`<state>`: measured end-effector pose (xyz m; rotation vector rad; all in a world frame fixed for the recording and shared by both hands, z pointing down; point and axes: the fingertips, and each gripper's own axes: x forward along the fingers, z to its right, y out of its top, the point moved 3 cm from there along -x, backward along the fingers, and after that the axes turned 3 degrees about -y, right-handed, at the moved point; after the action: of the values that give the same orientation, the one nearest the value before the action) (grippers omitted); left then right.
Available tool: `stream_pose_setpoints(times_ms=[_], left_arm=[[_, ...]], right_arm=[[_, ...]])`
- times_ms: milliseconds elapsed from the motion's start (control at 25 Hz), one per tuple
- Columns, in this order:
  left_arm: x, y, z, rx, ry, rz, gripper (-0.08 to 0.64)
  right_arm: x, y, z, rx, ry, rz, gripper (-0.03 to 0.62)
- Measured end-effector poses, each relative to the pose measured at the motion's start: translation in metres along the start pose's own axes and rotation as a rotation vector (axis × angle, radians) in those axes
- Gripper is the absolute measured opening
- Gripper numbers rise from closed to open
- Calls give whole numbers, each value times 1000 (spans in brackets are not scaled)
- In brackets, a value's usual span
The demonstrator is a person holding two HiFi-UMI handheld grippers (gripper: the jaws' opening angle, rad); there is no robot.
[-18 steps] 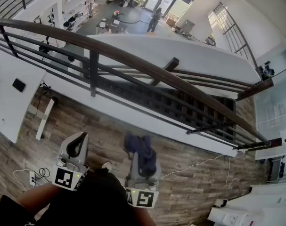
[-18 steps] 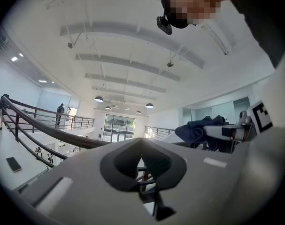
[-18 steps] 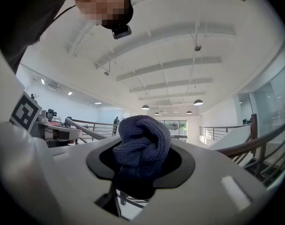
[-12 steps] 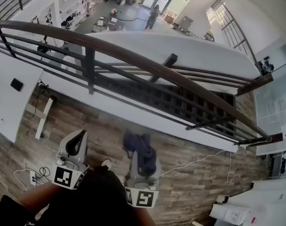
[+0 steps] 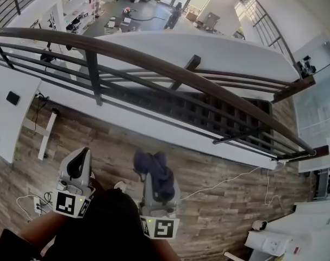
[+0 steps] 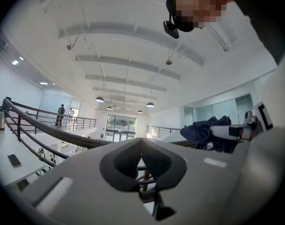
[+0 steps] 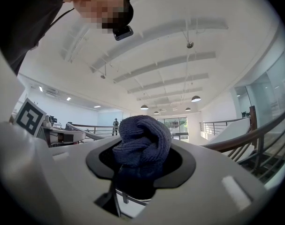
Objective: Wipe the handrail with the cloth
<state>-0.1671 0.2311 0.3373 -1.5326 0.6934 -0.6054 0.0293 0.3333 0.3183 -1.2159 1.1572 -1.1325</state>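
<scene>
Along a mezzanine edge, over an open hall below:

1. Wood-plank floor (image 5: 230, 205), running under the person and both tools.
2. Handrail (image 5: 154, 64): a dark brown top rail on black posts and bars. It crosses the head view in a long curve from upper left to lower right.
3. Person: dark clothing at the bottom edge of the head view, with an arm behind each tool.
4. Right tongs (image 5: 158, 185): pale grey body with a marker cube at the rear. The jaws are pinched on the cloth, and the tool points toward the railing without touching it.
5. Left tongs (image 5: 83, 152): same build, just beside the right pair. The jaws are pressed together at the tips with nothing between them.
6. Cloth (image 5: 153, 168): dark blue knit, bunched into a lump. It bulges up out of the right jaws and lies well apart from the handrail, over the floor.
7. White cable (image 5: 219, 185), trailing across the floor to the right of the tools.
</scene>
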Motion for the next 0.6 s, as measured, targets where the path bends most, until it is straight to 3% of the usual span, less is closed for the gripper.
stream_pose_setpoints(times_ms=[400, 600], left_arm=[[6, -18, 11, -19, -6, -56, 0], [40, -26, 0, -30, -48, -43, 0]], right_arm=[[19, -14, 5, 15, 17, -9, 176], [51, -18, 13, 1, -10, -6, 176]])
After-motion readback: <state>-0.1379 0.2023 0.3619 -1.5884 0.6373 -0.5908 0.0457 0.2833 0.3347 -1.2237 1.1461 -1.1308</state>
